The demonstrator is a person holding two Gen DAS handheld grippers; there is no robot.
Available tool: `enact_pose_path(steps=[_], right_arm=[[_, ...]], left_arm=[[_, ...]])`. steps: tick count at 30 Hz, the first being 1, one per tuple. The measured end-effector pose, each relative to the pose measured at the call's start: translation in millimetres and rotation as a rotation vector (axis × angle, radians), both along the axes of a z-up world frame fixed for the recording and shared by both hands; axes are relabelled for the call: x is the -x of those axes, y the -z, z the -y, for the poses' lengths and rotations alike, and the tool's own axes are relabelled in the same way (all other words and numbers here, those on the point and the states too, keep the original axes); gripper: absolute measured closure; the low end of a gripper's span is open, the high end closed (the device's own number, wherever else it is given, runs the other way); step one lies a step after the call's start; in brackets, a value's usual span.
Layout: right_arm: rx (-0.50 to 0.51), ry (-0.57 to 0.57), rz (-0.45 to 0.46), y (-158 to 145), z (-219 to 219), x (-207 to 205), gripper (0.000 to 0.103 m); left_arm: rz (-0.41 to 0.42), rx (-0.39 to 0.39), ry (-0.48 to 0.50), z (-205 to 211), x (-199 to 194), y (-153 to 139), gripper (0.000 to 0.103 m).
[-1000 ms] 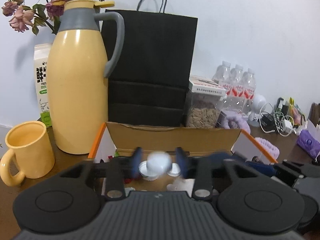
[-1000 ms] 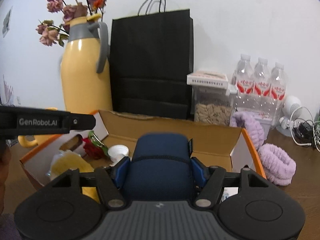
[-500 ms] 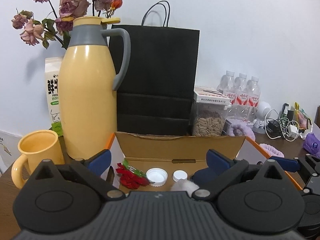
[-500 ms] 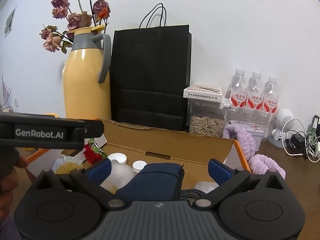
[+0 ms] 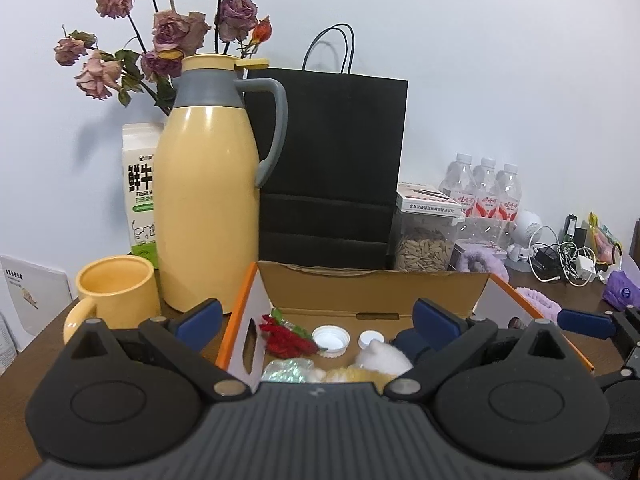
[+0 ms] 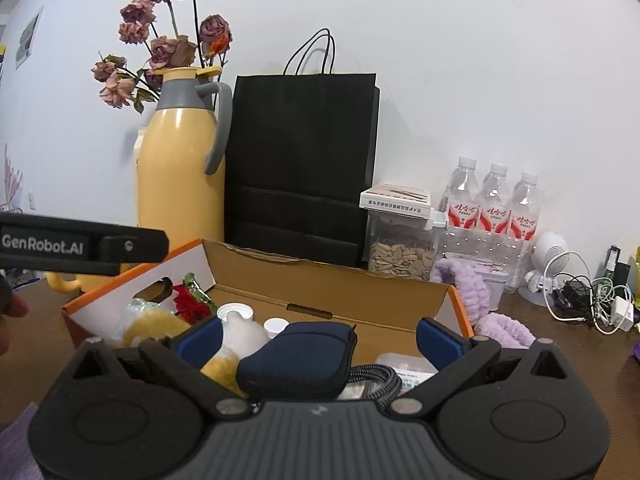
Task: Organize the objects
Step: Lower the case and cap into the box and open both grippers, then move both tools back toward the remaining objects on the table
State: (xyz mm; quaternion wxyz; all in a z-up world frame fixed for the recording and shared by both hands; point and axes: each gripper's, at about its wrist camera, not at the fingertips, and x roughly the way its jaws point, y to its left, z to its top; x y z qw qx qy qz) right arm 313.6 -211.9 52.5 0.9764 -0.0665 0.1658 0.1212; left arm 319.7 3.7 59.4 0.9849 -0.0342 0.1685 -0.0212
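Observation:
An open cardboard box [image 5: 372, 286] [image 6: 328, 280] with orange edges lies in front of both grippers. In it lie a navy pouch [image 6: 296, 360] [image 5: 412, 340], a white and yellow plush toy [image 5: 380, 360] [image 6: 240, 332], a red flower [image 5: 284, 338] [image 6: 190, 306], two white caps [image 5: 330, 338] [image 6: 276, 326] and a braided cable [image 6: 376, 376]. My left gripper [image 5: 319, 320] stands wide open above the box's near side, holding nothing. My right gripper [image 6: 319, 338] is open too, with the pouch resting below and free of its pads.
Behind the box stand a yellow thermos [image 5: 208, 220], a black paper bag [image 5: 332, 168], a milk carton [image 5: 140, 184] and a seed jar [image 5: 426, 236]. A yellow mug [image 5: 114, 292] sits at the left. Water bottles [image 6: 496, 208], purple headbands [image 6: 504, 330] and cables [image 6: 592, 304] crowd the right.
Both grippers went from shut to wide open. The left let go of the white plush toy, the right of the navy pouch; both now lie in the box. Both grippers drew back.

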Motion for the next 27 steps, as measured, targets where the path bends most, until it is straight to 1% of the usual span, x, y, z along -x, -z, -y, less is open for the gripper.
enact_pose_path(steps=[6, 13, 17, 22, 25, 27], right_arm=[[0.004, -0.002, 0.020, -0.5, 2.0, 25.1, 0.000], [0.016, 0.002, 0.028, 8.1, 6.8, 56.3, 0.000], [0.016, 0.003, 0.008, 15.5, 10.3, 70.6, 0.000], [0.015, -0.010, -0.030, 24.3, 14.3, 86.5, 0.000], [0.018, -0.022, -0.063, 30.2, 14.6, 92.1, 0.000], [0.026, -0.025, -0.082, 33.5, 13.6, 93.8, 0.000]], left_arm=[[-0.010, -0.011, -0.005, -1.1, 18.8, 2.6, 0.000], [-0.023, -0.045, -0.010, -0.1, 46.6, 15.6, 0.000], [-0.035, -0.048, -0.018, -2.1, 61.2, 21.6, 0.000], [-0.087, -0.054, 0.004, -4.6, 75.7, 32.2, 0.000], [-0.103, -0.069, 0.005, -6.1, 81.5, 38.0, 0.000], [-0.117, -0.064, 0.013, -8.4, 83.6, 40.9, 0.000]])
